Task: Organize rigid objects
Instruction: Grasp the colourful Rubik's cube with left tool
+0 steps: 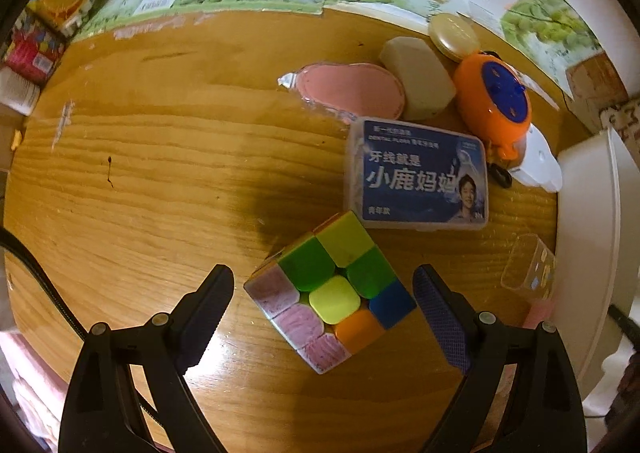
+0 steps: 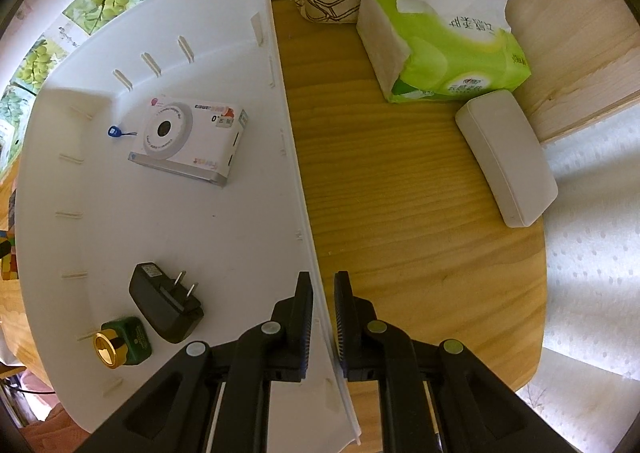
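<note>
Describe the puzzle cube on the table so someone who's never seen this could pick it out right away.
On the round wooden table, below the blue-labelled floss box, the puzzle cube sits between the open left gripper fingers. It alone is a block of bright green, yellow, blue and orange squares.

Table (image 1: 160,157): cube (image 1: 332,293) nearest; floss box (image 1: 418,177) just behind it. Bin (image 2: 180,221): camera box (image 2: 192,141) at back, adapter (image 2: 164,301) in front beside what may be a bottle (image 2: 120,343).
</note>
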Available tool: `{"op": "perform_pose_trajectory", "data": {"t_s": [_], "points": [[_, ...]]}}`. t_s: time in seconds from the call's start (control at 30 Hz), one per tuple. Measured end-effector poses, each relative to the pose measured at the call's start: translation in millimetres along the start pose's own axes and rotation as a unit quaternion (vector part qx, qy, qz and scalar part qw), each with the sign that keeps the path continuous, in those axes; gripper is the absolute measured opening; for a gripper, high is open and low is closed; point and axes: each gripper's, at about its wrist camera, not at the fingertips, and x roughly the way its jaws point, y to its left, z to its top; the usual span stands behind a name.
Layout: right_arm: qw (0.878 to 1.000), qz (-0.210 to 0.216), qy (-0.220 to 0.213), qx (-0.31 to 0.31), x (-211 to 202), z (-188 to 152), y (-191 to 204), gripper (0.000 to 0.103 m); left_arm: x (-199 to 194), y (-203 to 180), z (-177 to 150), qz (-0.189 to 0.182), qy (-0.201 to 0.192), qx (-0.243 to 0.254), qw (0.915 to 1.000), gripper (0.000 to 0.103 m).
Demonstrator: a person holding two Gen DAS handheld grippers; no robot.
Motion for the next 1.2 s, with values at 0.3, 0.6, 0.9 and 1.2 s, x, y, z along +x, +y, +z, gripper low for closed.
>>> {"op": "perform_pose_trajectory", "data": {"t_s": [0.3,0.6,0.9,1.2], "points": [[1.0,-0.002,0.001,0.003,1.0,1.1,0.3,0.011,10.8,12.1,5.2,-0.035,0.028,-0.044,0.998,0.08],[1.0,-0.003,0.001,0.003,1.7,1.6,0.3,0.012,10.0,10.5,4.0,-0.032,0.028,-0.046,0.998,0.078],[1.0,-0.002,-0.002,0.001,1.7,-1.1,0.5,0.012,5.6,6.8,-6.4,-0.024,0.024,-0.038,0.9987,0.072],[1.0,0.001,-0.003,-0.012,1.6,-2.3,1.9,0.012,-9.9,7.7,-21.5,-0.019,0.003,-0.043,0.9989,0.063]]}}
